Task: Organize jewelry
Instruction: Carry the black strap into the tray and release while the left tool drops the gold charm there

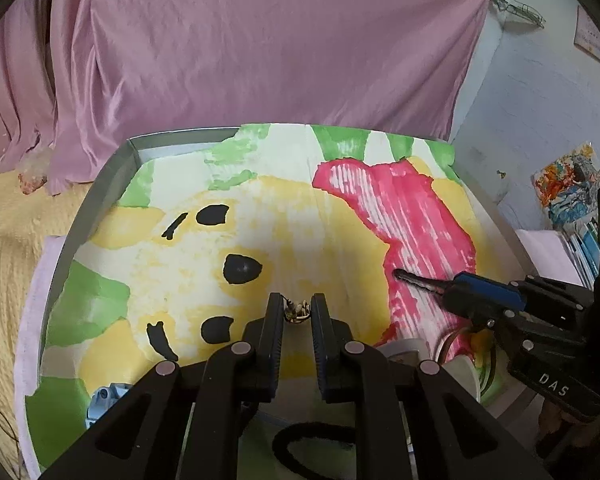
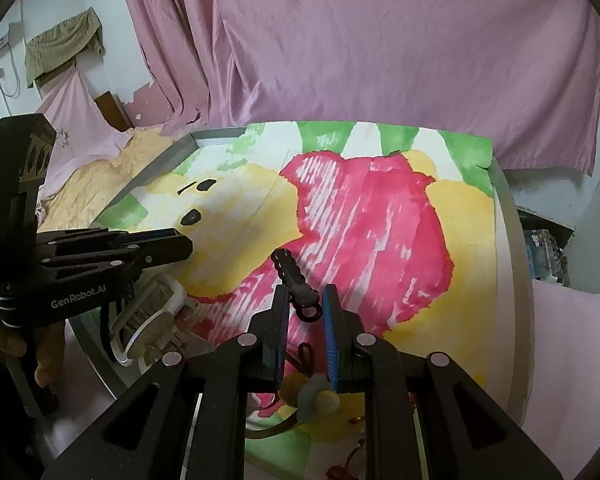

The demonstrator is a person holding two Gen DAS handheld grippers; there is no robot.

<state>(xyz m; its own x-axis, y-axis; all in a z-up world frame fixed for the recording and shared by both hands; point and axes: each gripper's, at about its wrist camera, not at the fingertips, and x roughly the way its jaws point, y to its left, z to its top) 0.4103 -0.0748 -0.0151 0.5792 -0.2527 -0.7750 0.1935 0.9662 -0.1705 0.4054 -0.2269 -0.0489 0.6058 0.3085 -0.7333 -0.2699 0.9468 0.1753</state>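
My left gripper point(image 1: 297, 310) is shut on a small gold ornament point(image 1: 296, 311) and holds it just above the painted cloth point(image 1: 260, 216). My right gripper point(image 2: 305, 300) is shut on a black hair clip point(image 2: 294, 278), which sticks out forward past the fingertips; the clip also shows in the left wrist view point(image 1: 418, 280), where the right gripper point(image 1: 452, 294) reaches in from the right. The left gripper shows at the left in the right wrist view point(image 2: 180, 246). A black hair band point(image 1: 312, 446) lies below my left gripper. A pale blue and yellow hair tie point(image 2: 316, 398) lies under my right gripper.
A clear plastic organizer box point(image 2: 152, 320) stands at the cloth's near left edge. A blue item point(image 1: 102, 398) lies at the near left of the cloth. A grey metal rim point(image 1: 100, 184) borders the table. Pink curtain point(image 1: 260, 40) hangs behind. Small red pieces point(image 2: 340, 468) lie near the front edge.
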